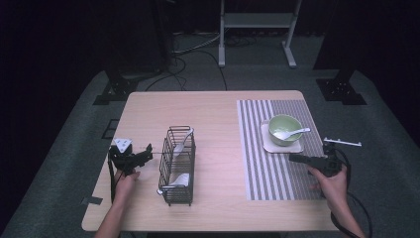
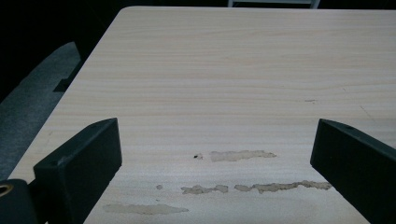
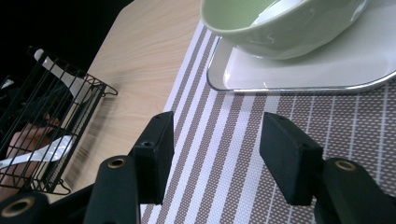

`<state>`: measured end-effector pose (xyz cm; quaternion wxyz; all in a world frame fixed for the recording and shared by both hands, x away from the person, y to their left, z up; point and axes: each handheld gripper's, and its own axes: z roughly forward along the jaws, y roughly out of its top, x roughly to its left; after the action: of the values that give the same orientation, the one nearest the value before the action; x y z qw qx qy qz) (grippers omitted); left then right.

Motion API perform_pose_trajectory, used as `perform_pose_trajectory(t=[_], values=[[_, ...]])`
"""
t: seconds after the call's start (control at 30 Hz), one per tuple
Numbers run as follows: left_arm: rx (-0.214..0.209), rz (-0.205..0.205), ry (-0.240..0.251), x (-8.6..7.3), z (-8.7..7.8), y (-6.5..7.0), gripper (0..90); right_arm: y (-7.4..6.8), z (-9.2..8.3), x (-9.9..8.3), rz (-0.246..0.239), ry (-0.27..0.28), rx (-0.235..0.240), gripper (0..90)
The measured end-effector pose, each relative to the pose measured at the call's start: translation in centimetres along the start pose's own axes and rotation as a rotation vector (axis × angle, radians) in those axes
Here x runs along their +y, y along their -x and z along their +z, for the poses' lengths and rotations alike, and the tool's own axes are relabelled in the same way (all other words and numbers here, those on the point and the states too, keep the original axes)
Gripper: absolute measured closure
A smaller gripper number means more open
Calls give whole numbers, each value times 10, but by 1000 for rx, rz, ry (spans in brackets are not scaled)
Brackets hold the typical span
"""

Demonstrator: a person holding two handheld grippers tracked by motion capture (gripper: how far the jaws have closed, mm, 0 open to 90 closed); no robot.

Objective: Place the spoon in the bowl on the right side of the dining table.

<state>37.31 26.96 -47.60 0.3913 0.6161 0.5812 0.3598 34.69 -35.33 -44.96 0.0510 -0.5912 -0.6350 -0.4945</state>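
Wooden table [image 1: 218,106] bears wire basket [image 1: 177,166], striped mat [image 1: 257,148] and green bowl [image 1: 285,129].

— What do the two hand-held tools look like?
— The left black two-jaw gripper [image 1: 144,153] carries a grey three-cornered plate on top, with a black cable running back along the bare forearm. Its jaws are flat, matte black blocks.
— And the other?
— The right black two-jaw gripper [image 1: 294,158] has a thin white bar above it and a black cable looping away. Brass-coloured screw eyes sit in its knuckles. No sleeves reach either wrist.
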Motion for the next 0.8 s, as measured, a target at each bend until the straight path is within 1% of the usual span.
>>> perform_pose_trajectory(t=[0.07, 0.27, 0.5, 0.63, 0.73, 0.8], values=[[0, 0, -1, 0, 0, 0, 10, -2, 0, -2, -9, -2, -2, 436], [0, 0, 0, 0, 0, 0, 9, -12, 1, -8, -31, -10, 13, 429], [-1, 2, 0, 0, 0, 0, 9, -25, 3, -14, -69, -32, 27, 415], [0, 2, 0, 0, 0, 0, 10, -32, 4, -18, -83, -42, 41, 408], [0, 2, 0, 0, 0, 0, 10, -35, 6, -22, -96, -48, 47, 407], [1, 0, 0, 0, 0, 0, 10, -36, 6, -25, -95, -52, 54, 406]])
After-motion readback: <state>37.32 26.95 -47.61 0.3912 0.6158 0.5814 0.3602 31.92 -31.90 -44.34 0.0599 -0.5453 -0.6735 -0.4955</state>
